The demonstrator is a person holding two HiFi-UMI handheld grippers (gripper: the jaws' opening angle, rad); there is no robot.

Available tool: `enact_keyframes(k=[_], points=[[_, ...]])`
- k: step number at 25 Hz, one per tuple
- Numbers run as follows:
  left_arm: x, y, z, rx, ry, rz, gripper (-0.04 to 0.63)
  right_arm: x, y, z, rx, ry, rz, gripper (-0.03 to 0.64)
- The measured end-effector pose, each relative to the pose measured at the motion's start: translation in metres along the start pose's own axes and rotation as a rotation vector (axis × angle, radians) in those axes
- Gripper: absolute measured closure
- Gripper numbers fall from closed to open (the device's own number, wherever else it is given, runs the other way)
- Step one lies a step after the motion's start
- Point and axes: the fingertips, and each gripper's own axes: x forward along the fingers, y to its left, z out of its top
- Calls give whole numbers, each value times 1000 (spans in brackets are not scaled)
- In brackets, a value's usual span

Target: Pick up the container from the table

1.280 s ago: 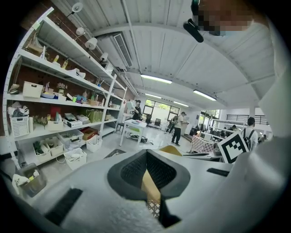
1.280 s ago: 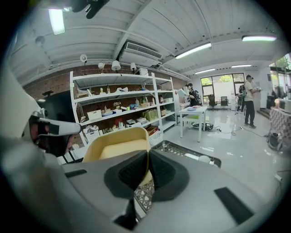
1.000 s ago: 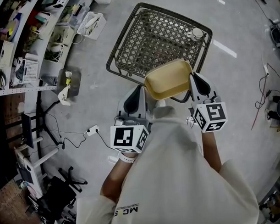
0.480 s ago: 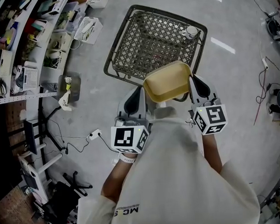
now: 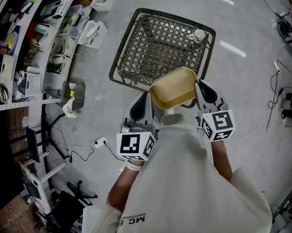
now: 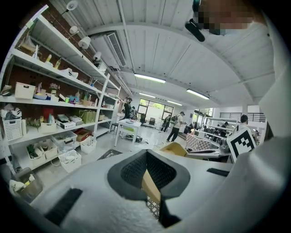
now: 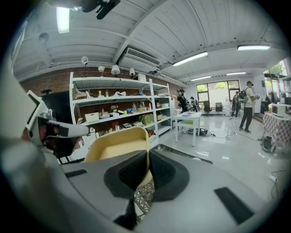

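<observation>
Much of the container point(image 5: 173, 88) is out of sight: seen from the head, its near rim runs under the person's pale shirt point(image 5: 186, 184), and both hands are hidden behind the marker cubes. The left gripper point(image 5: 147, 93) and the right gripper point(image 5: 200, 84) take it at opposite ends, and it sits over the near edge of the mesh-topped counter point(image 5: 153, 41), covering part of that edge. From above it cannot be told how far its base stands off the mesh.

In the left gripper view the left gripper point(image 6: 146, 157) has its dark fingers point(image 6: 132, 170) pressed on a thin tan strip of the container's wall point(image 6: 150, 187). The rest is masked by the gripper's white body, save for one corner poking up behind. In the right gripper view the right gripper point(image 7: 148, 157) pinches the other wall between its fingers point(image 7: 168, 173). Here the container point(image 7: 119, 145) shows its yellow hollow, and a patch of counter mesh point(image 7: 143, 195) shows below it.

The shelving point(image 5: 43, 41) at the left is cut off by the edge of the head view, and its contents are too small to name.

The count: one container, two grippers, two marker cubes, one counter, and one small white round object point(image 5: 199, 35) on the counter's far right corner, too small to identify.
</observation>
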Motion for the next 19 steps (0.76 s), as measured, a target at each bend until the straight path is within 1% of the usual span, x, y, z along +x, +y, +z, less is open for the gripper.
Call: enact_keyframes(k=[19], points=[[1,3,-3,-3,5,10,581,3,-2,0,10,-6,3,589]])
